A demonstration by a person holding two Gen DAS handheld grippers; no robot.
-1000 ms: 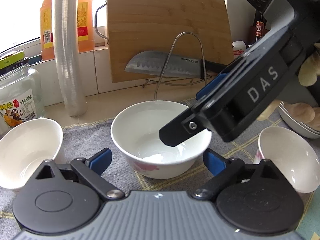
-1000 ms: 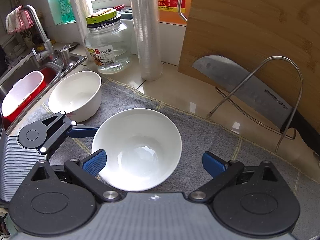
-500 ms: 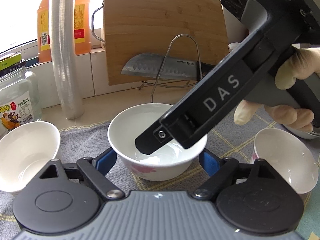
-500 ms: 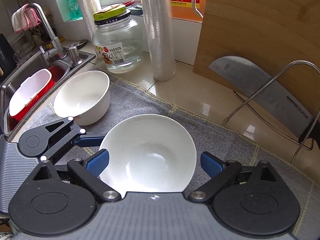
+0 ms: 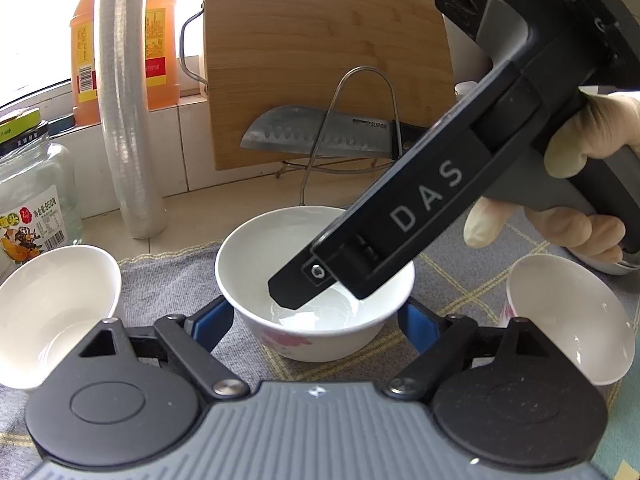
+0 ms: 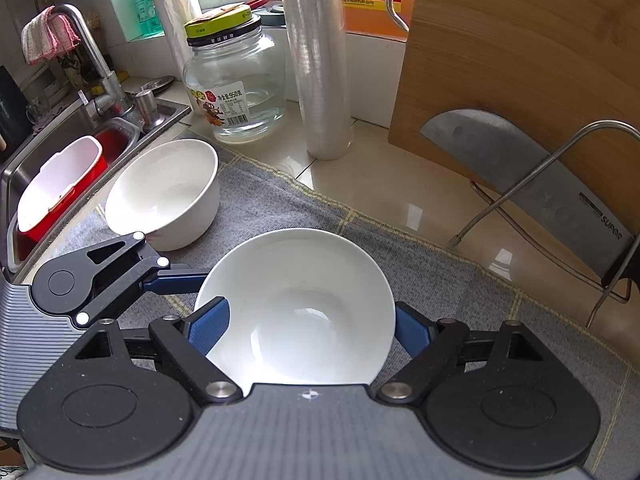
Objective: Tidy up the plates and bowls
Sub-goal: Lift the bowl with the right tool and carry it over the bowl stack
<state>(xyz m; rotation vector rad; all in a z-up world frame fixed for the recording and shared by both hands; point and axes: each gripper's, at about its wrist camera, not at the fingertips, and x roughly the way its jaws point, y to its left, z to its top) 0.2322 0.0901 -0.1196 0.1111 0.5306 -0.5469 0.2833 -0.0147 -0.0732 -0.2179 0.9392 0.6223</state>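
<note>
A white bowl with a pink flower print stands on the grey cloth, between the open blue fingers of my left gripper. My right gripper hangs over the same bowl, its open fingers on either side of the rim; from the left wrist its black body reaches into the bowl. A second white bowl stands at the left, also seen from the right wrist. A third bowl stands at the right.
A glass jar, a roll of cling film and a bamboo cutting board with a cleaver on a wire rack line the back. A sink with a red-and-white tub lies left. Stacked plates sit at the far right.
My right gripper has come down and forward over the middle bowl. My left gripper has moved closer, its fingers now on either side of that bowl.
</note>
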